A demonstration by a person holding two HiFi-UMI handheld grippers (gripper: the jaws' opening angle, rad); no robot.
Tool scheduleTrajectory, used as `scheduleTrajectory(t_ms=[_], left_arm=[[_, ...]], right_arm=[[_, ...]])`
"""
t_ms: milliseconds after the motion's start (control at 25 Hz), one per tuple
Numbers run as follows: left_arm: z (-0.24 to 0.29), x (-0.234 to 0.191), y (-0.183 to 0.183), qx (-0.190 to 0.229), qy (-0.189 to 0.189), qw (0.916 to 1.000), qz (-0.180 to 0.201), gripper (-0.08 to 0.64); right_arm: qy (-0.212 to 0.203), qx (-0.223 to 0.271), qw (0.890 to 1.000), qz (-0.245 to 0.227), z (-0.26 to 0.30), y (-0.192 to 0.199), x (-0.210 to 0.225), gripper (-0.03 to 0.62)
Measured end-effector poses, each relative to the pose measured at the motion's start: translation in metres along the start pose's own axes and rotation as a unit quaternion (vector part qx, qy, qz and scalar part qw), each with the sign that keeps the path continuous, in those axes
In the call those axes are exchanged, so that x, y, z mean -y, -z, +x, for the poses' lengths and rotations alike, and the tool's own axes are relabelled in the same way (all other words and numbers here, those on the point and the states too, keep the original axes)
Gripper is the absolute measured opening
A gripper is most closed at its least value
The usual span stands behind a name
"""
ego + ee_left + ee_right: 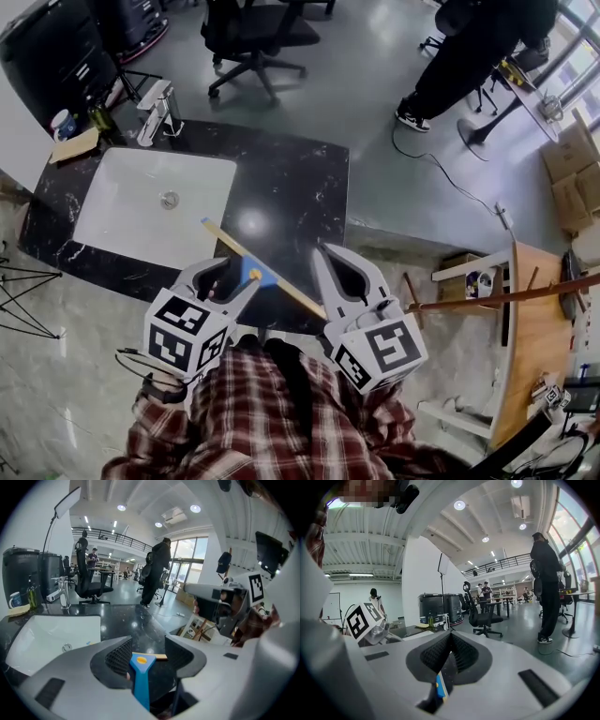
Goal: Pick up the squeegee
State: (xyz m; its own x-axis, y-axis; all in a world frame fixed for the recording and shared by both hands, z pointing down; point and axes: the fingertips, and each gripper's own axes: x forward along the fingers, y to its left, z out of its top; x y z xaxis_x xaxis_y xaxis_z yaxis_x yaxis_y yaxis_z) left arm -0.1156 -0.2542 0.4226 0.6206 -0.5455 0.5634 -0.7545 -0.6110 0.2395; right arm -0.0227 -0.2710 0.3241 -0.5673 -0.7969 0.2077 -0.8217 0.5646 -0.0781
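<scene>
White sink (103,202) sits at left in the black counter (291,187). Left gripper (230,277) has jaws wide, with the blue squeegee (263,274) handle between them and pads not pressing, above the counter's front edge. Right gripper (328,262) jaws are clamped on the squeegee's right end.

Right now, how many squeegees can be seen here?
1. The squeegee hangs above the edge of the counter: blue handle between the jaws of the open left gripper, one blade end in the shut right gripper. No other shows.
</scene>
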Motion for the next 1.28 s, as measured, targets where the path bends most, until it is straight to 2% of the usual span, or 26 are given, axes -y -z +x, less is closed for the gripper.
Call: scheduleTrajectory(t_ms=[280,600,760,1000,1280], left_arm=[[0.033,-0.011,0.055,-0.116,-0.010,0.9931,0.011,0.204],[0.054,-0.015,0.094,-0.196,-0.007,0.9805,0.013,0.204],[0.061,-0.014,0.105,-0.219,-0.003,0.9755,0.011,0.204],[0.068,-0.022,0.114,-0.242,-0.033,0.9696,0.007,0.202],[0.071,-0.023,0.114,-0.260,-0.060,0.9635,0.025,0.201]], right_arm=[[0.007,-0.006,1.000,0.028,0.002,0.011,0.015,0.011],[0.011,-0.023,0.998,0.057,0.006,0.030,0.026,0.011],[0.011,-0.028,0.997,0.067,0.008,0.038,0.030,0.011],[0.011,-0.035,0.996,0.076,0.010,0.044,0.034,0.011],[0.011,-0.033,0.996,0.079,0.012,0.043,0.037,0.011]])
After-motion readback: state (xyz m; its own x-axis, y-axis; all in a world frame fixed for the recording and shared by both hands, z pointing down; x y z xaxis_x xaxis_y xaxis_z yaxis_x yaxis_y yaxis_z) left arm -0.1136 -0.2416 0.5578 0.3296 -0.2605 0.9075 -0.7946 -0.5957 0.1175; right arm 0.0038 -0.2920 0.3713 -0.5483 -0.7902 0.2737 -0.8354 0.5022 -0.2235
